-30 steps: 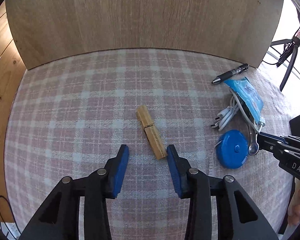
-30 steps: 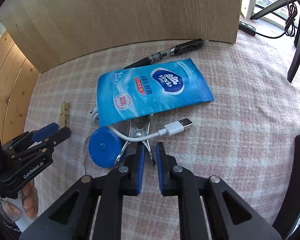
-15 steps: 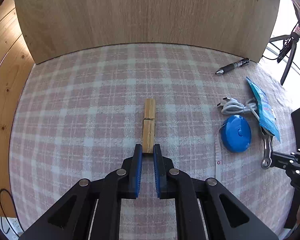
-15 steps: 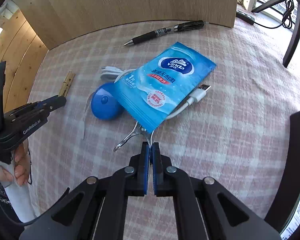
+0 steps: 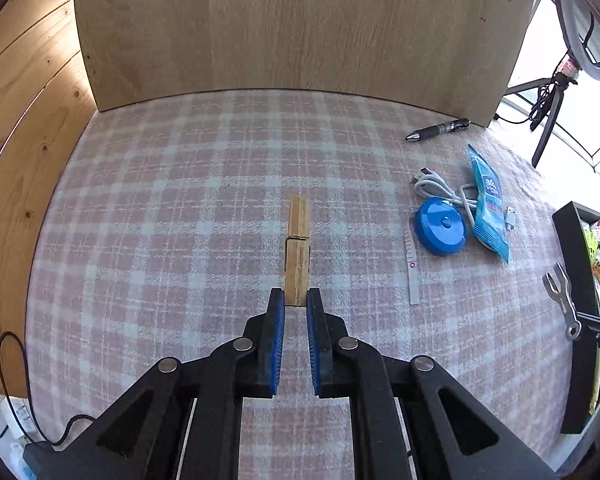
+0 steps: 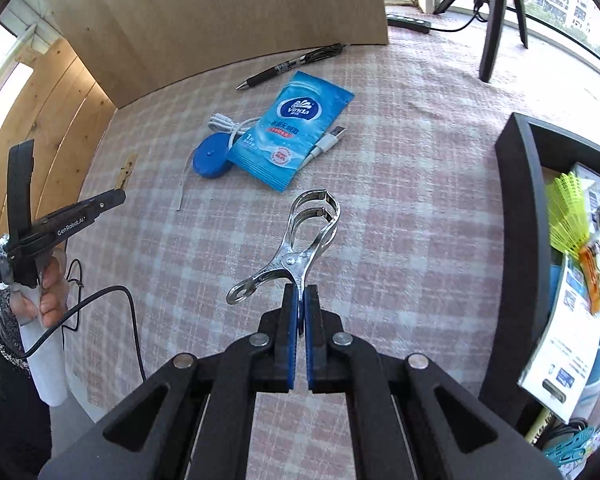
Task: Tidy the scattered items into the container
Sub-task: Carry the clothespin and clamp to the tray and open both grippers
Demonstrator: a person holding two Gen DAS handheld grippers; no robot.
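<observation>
My left gripper (image 5: 296,300) is shut on the near end of a wooden clothespin (image 5: 298,248), which points away over the plaid cloth. My right gripper (image 6: 300,300) is shut on a metal clip (image 6: 300,240) and holds it above the cloth; the clip also shows in the left wrist view (image 5: 560,296). The black container (image 6: 516,248) stands at the right with several items inside. A blue tissue pack (image 6: 296,128), a blue tape measure (image 6: 210,158), a white USB cable (image 6: 324,146) and a black pen (image 6: 292,64) lie on the cloth.
A wooden board (image 5: 300,28) stands along the back of the table. A wooden wall (image 5: 16,128) is at the left. A black tripod (image 6: 496,20) and a power strip (image 6: 408,22) stand at the far right. A black cord (image 6: 100,300) hangs at the left edge.
My right gripper has lifted the metal clip off the cloth and moved it right, toward the container. My left gripper stays shut on the clothespin and has drawn back a little.
</observation>
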